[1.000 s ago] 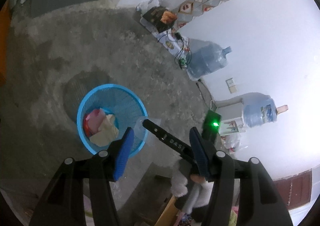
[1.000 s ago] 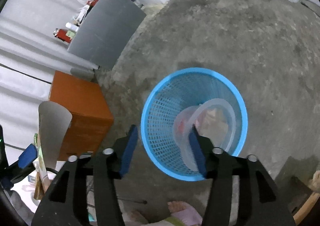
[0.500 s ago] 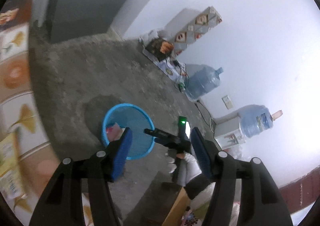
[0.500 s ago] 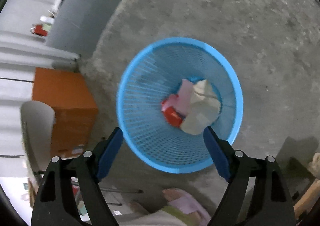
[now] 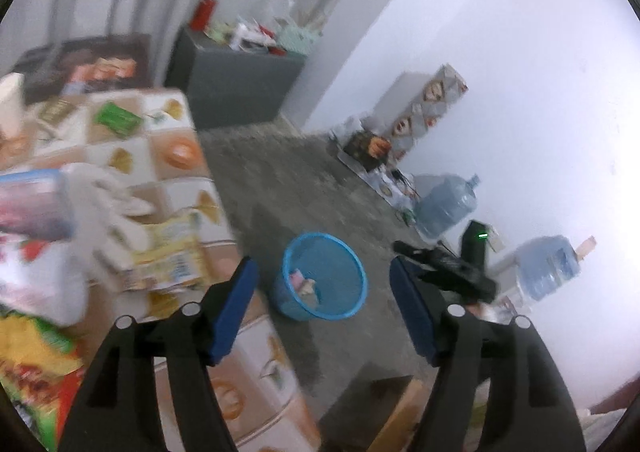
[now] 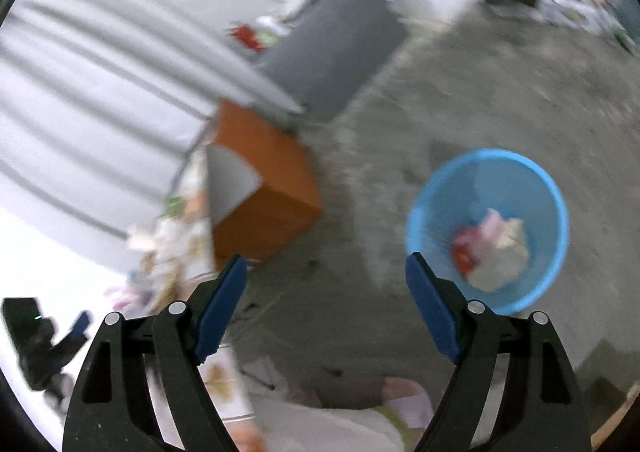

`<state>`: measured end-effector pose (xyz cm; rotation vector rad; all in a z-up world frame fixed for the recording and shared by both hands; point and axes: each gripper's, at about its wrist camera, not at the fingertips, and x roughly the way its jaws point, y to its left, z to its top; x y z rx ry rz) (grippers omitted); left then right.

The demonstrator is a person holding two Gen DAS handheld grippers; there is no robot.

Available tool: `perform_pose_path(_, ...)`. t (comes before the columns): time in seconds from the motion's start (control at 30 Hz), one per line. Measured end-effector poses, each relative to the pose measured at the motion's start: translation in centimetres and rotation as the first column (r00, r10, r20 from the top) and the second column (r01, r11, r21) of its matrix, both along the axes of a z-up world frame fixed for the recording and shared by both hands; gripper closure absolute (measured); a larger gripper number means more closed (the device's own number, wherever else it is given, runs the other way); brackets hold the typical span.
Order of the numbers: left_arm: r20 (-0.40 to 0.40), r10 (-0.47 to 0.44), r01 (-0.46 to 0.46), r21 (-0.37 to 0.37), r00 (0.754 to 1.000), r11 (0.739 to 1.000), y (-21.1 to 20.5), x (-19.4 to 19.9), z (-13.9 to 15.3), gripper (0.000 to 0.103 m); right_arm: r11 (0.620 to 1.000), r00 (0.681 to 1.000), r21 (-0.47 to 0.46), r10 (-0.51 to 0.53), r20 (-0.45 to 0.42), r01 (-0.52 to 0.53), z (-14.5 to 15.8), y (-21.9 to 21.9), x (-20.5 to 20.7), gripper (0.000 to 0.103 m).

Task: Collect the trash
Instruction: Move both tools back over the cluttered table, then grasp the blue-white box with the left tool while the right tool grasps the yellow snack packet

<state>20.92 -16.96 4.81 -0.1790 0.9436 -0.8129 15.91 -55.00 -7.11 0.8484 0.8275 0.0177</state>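
On the patterned table (image 5: 176, 156) at far left: several loose packets, blurred, among them one green packet (image 5: 118, 118) and one yellow wrapper (image 5: 168, 252); exact count cannot be told. Behind: one grey cabinet (image 5: 236, 92), its top cluttered, with one red bottle (image 5: 205, 9). Left gripper (image 5: 324, 300): tongs spread, have just been opening, nothing between the pads. Centre floor: one blue mesh basket (image 5: 352, 284), upright on the concrete, holding the collected trash (image 6: 492, 252), about three crumpled pieces, red, pink and pale. Right, along the white wall: two water jugs (image 5: 448, 208), well apart. In the right wrist view, one orange box (image 6: 268, 188) stands left of the basket. Right gripper (image 6: 326, 308): tongs spread wide, empty, the basket just beyond its right finger.
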Motion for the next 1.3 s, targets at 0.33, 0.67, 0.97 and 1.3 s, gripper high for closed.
perform_pose_path(0.33,0.152,0.168,-0.176,0.043,0.974,0.983,10.1,-4.4,2.0,0.025,0.957,0.954,-0.063,0.289,0.085,-0.284,5.9,11.2,4.7,0.026)
perform_pose_path(0.67,0.146,0.247,-0.255,0.039,0.958,0.966,15.4,-5.3,0.7,0.024,0.928,0.926,-0.022,0.369,-0.083,-0.371,2.7,19.8,9.7,0.045)
perform_pose_path(0.97,0.187,0.28,-0.292,0.042,0.942,0.955,18.2,-3.5,1.4,0.024,0.939,0.926,-0.009,0.339,-0.169,-0.345,0.8,21.9,12.0,0.056)
perform_pose_path(1.3,0.311,0.156,-0.223,0.193,0.937,0.955,19.4,3.1,3.7,0.024,0.935,0.916,0.016,0.352,-0.193,-0.355,0.4,22.1,12.4,0.071)
